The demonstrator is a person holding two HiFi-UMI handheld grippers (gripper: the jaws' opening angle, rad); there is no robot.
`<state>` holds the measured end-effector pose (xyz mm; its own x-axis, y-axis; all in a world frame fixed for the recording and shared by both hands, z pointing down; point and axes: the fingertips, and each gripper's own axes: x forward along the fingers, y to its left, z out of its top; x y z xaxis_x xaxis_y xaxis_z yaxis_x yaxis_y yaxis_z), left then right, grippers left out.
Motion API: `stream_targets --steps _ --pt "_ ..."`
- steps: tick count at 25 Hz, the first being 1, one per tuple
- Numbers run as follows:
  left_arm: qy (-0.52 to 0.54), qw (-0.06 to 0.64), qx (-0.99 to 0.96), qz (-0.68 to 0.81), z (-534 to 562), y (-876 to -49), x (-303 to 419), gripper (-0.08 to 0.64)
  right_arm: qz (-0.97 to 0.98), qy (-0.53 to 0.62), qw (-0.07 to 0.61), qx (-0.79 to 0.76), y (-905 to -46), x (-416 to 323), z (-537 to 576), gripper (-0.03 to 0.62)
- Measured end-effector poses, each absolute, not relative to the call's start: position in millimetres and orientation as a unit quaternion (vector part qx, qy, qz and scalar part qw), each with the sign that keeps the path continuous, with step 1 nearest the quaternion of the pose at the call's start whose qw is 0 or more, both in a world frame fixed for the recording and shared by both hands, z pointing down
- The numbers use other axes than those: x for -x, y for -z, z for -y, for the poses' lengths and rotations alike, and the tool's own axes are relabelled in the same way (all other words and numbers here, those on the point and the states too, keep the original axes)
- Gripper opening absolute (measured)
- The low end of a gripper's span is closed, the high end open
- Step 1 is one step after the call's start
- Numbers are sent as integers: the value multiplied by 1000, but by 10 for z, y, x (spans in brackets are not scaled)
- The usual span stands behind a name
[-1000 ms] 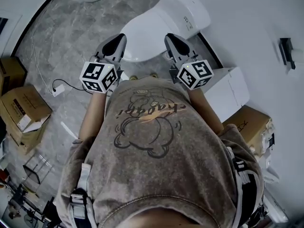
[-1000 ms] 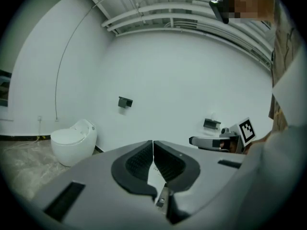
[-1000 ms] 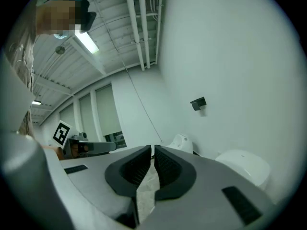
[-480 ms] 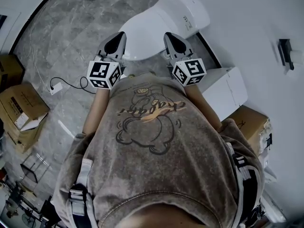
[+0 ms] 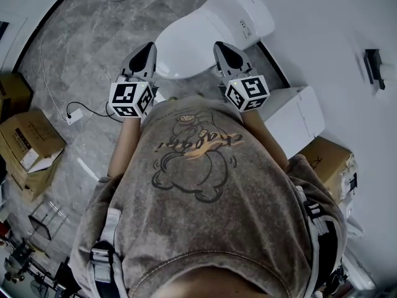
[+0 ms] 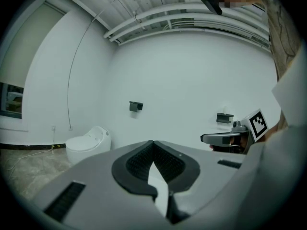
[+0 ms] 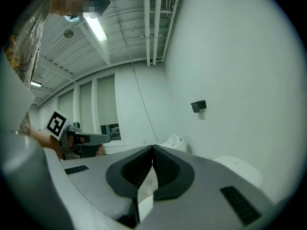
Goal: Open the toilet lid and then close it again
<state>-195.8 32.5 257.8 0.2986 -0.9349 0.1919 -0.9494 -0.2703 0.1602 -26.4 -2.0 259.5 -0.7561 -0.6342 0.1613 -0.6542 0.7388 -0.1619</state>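
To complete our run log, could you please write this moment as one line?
toilet lid: down | left gripper: shut, empty, left of lid's front | right gripper: shut, empty, right of lid's front

Toilet (image 5: 239, 11): white, one-piece, smooth rounded body. It stands on the grey stone floor (image 5: 87, 54) with its back close to the white wall (image 5: 322, 23). Lid (image 5: 189, 45): white, oval, unmarked, lying flat over the bowl, fully closed. The front edge points away from the wall.
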Motion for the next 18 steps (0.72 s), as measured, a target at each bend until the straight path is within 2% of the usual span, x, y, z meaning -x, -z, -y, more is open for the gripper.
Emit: stream_targets --steps 18 --pt "-46 128 -806 576 -374 -2634 1845 9 929 -104 54 -350 -2641 213 -27 26"
